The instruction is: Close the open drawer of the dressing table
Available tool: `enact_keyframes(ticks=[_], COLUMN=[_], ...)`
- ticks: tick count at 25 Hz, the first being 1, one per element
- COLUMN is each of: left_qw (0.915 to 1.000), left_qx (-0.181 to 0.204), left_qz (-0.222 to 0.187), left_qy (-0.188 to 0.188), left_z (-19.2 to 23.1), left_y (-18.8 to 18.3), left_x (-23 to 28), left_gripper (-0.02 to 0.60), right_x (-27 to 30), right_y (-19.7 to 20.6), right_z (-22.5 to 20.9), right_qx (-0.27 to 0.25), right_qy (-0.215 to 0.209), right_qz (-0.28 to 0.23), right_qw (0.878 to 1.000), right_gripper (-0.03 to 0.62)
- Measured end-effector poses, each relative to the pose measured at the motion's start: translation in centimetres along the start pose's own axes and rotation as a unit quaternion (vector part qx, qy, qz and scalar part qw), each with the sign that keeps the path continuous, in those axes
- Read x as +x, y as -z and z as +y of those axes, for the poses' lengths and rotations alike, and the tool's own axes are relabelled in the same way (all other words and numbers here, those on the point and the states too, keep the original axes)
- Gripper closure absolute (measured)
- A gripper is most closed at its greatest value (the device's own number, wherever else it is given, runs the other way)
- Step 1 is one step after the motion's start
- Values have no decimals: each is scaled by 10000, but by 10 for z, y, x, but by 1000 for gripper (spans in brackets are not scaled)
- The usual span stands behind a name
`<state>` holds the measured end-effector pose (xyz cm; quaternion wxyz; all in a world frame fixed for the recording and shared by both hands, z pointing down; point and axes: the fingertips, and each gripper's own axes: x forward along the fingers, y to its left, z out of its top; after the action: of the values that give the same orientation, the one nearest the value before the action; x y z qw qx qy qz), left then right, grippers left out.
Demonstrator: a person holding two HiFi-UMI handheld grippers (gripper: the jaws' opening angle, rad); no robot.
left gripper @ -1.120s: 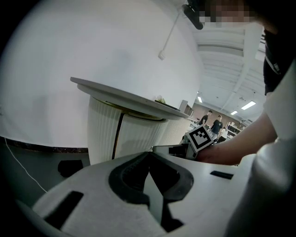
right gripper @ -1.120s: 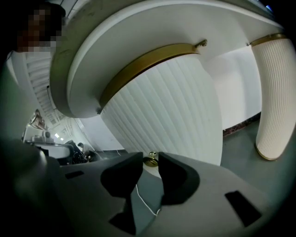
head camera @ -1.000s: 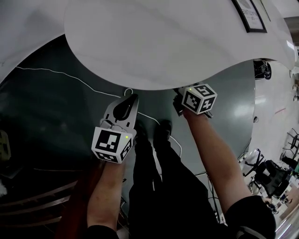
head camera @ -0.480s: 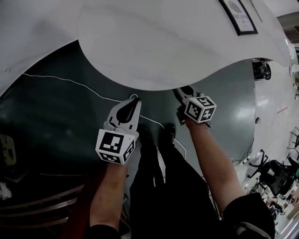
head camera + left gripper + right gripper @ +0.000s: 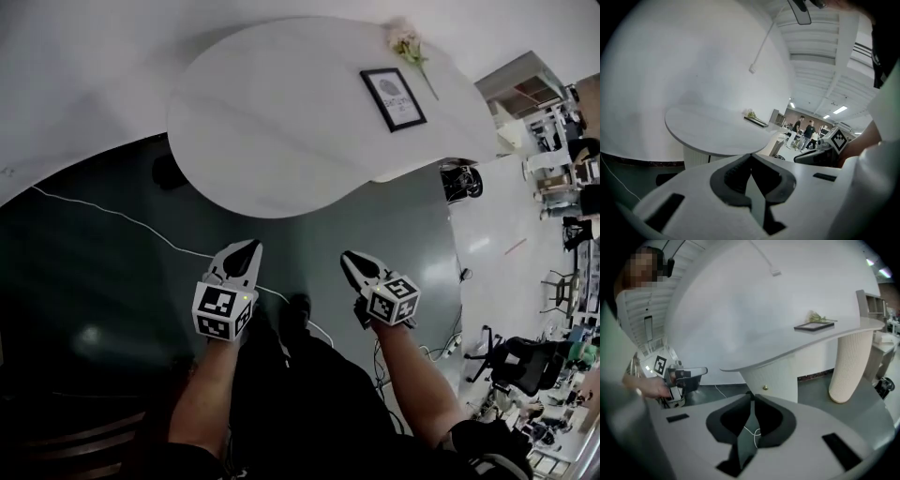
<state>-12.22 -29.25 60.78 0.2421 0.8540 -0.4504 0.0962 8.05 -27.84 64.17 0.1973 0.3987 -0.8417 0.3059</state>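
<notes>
The white dressing table (image 5: 281, 122) has a rounded top. Under it, in the right gripper view, sits its ribbed drawer unit (image 5: 776, 376) with a small gold knob (image 5: 765, 387); the front looks flush. My left gripper (image 5: 247, 247) hangs over the dark floor, short of the table's edge, its jaws shut and empty. My right gripper (image 5: 348, 257) hovers beside it, also clear of the table. Its jaws are closing, tips almost together, with nothing between them. Each gripper shows in the other's view: left gripper (image 5: 701, 371), right gripper (image 5: 802, 158).
A framed picture (image 5: 394, 97) and a flower sprig (image 5: 410, 47) lie on the tabletop. A ribbed white leg (image 5: 848, 366) stands at the right. A white cable (image 5: 122, 220) runs across the floor. An office chair (image 5: 525, 361) and people (image 5: 806, 131) are farther off.
Both grippers have drawn back from the table's edge and risen. The right one came out from under the tabletop. More of the tabletop and room now shows.
</notes>
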Motion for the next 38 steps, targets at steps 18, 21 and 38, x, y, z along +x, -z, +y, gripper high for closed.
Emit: enact_keyframes(ticks=[18,21,38], left_qw=[9990,9979,9956], left_qx=[221,147,785], left_qz=[-119,-216,-375], left_qy=[-378,-586,-340], left_z=[-76,-111,-360], left_y=[-64,-64,-95], left_x=[-94,-102,-90], left_gripper=[574,574,574], right_x=[-132,-165,-375], right_y=[-83,-85,10], right_z=[60,66,1], right_qx=[-734,-1002,-634], right_qy=[-536,-761,-1358], right_qz=[-959,-1081,-1401], right_qw=[9912,9861,9787], right_gripper=[588,588,589])
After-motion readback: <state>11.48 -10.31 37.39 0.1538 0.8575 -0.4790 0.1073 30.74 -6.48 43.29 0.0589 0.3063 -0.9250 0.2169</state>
